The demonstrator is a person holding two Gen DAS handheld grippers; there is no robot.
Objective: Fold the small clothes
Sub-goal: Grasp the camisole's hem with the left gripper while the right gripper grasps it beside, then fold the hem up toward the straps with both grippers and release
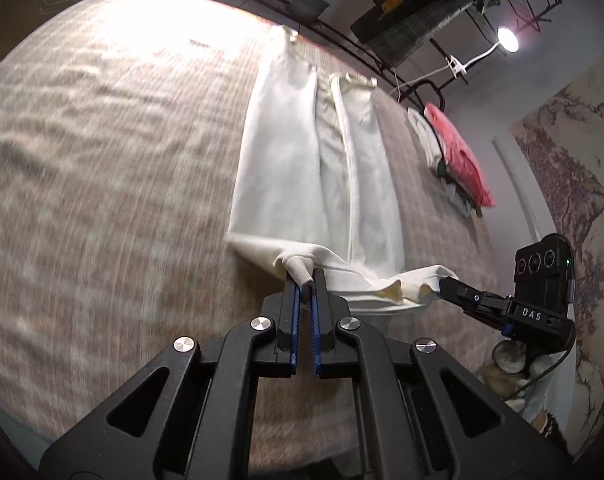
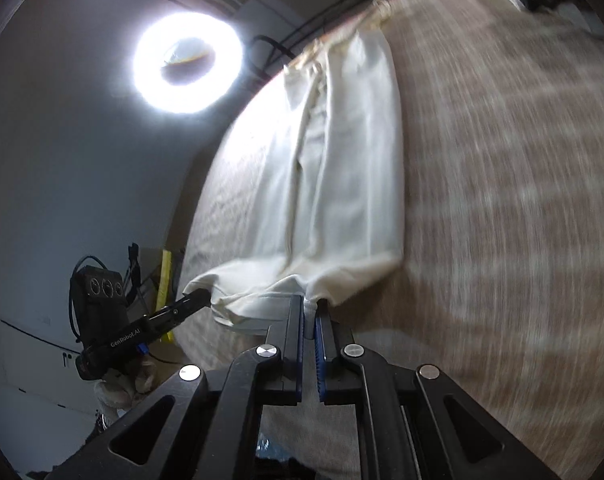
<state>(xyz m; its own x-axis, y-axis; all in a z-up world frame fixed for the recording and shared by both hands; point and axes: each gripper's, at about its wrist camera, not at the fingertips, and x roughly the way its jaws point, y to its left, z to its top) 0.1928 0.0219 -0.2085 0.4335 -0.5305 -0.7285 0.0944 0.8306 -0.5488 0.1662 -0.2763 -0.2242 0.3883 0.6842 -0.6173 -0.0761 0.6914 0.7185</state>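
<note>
A white pair of small trousers (image 1: 310, 160) lies stretched lengthways on the beige woven tabletop (image 1: 102, 184), near end lifted. My left gripper (image 1: 306, 280) is shut on a ribbed cuff of the near end. My right gripper (image 1: 446, 286) shows at the right, shut on the other near corner. In the right wrist view the trousers (image 2: 342, 184) run away from me; my right gripper (image 2: 311, 304) pinches their near edge, and the left gripper (image 2: 198, 296) holds the corner at the left.
A pile of folded clothes with a red garment (image 1: 458, 152) on top sits at the table's far right edge. A ring light (image 2: 188, 62) glares beyond the far edge. A lamp (image 1: 508, 40) and dark shelving (image 1: 422, 12) stand behind the table.
</note>
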